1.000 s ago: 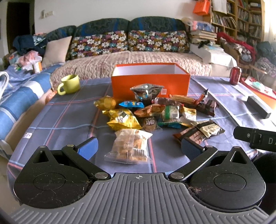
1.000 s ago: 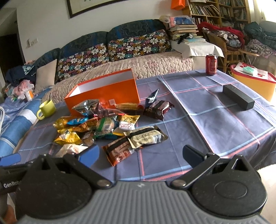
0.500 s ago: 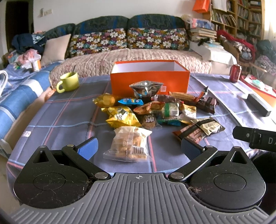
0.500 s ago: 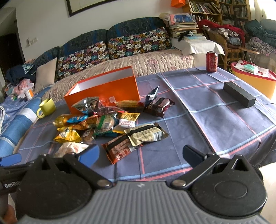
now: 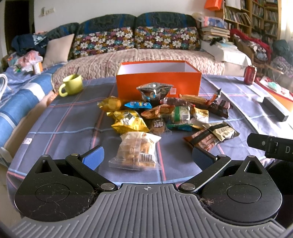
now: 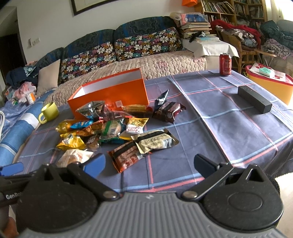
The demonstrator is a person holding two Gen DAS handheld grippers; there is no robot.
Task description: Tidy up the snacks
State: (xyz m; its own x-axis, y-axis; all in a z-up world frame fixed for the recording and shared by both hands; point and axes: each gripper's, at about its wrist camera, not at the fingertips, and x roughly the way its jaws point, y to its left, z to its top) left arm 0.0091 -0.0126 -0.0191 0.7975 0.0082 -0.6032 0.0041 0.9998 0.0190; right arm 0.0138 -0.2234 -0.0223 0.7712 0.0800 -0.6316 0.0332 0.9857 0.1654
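White letters reading "GenRob", cut off by the frame edge, mark the black left hand-held gripper (image 6: 11,195) in the right wrist view. In the left wrist view, "DA" shows on the right hand-held gripper (image 5: 274,149). Snack wrapper print and the red can's (image 6: 225,64) characters are too small to read.

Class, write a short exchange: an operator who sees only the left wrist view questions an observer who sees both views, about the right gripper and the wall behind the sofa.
Operator: I see only a black edge of the right gripper. Is it open?
Observer: Yes, its fingers are spread and hold nothing. A brown packet lies on the table just ahead of it.
Operator: Is there anything on the wall above the sofa?
Observer: A dark-framed picture hangs there, cut off by the top of the view.
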